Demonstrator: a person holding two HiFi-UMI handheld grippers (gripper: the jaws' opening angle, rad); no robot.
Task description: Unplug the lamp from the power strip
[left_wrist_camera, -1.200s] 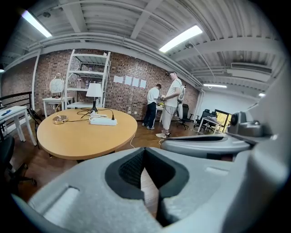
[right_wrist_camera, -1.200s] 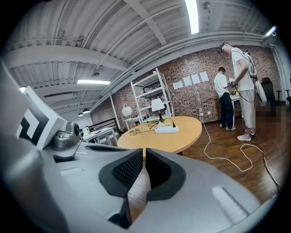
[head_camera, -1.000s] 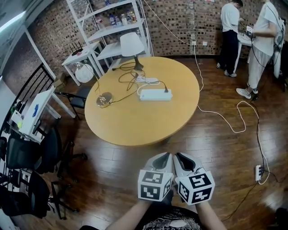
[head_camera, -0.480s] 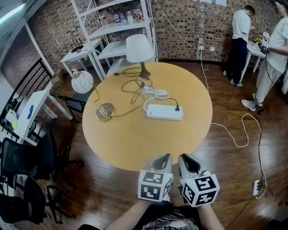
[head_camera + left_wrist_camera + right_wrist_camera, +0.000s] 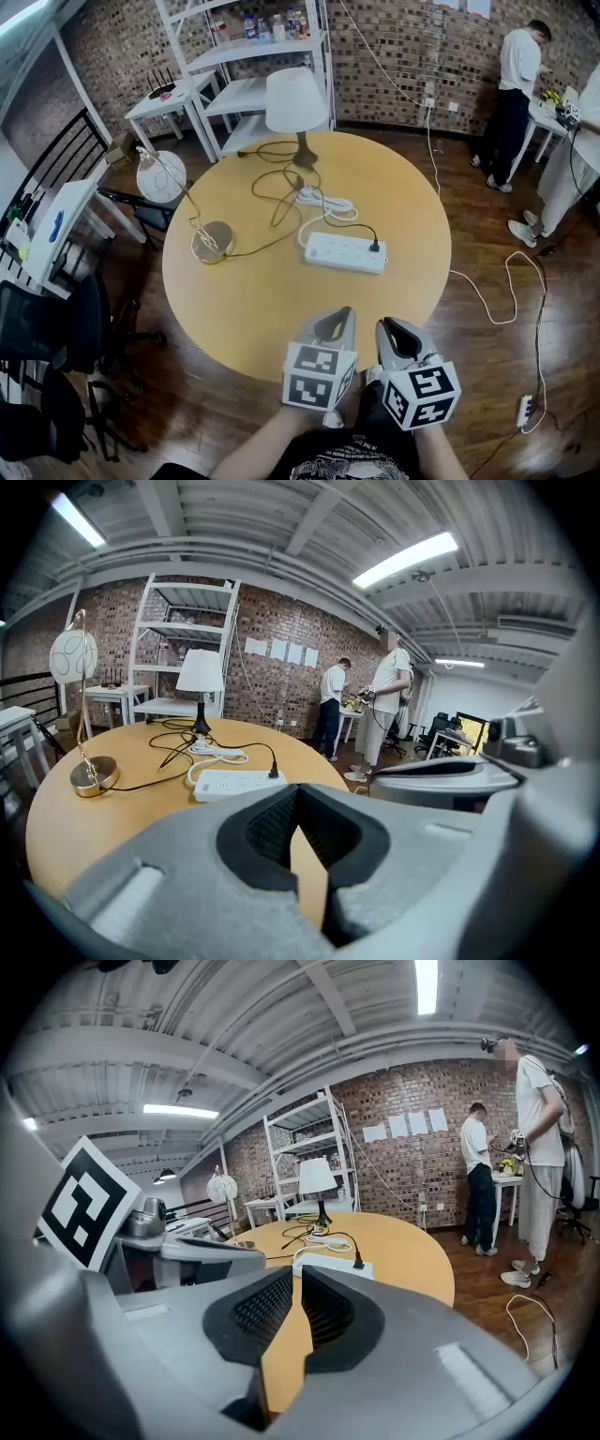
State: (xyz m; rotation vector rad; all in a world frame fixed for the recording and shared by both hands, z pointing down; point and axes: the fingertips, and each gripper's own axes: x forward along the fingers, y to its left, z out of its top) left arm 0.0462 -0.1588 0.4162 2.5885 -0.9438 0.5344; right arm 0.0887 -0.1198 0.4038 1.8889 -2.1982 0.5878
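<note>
Head view: black plug at the right end of the white power strip, on the round wooden desk, above your right gripper, whose empty jaws just eased apart; left gripper jaws closed, empty.

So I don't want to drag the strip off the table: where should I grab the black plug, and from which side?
Grip the plug by its black body, coming from above and pinching its two sides. It stands upright out of the strip, at its right end in the head view, so it likely pulls straight up.
</note>
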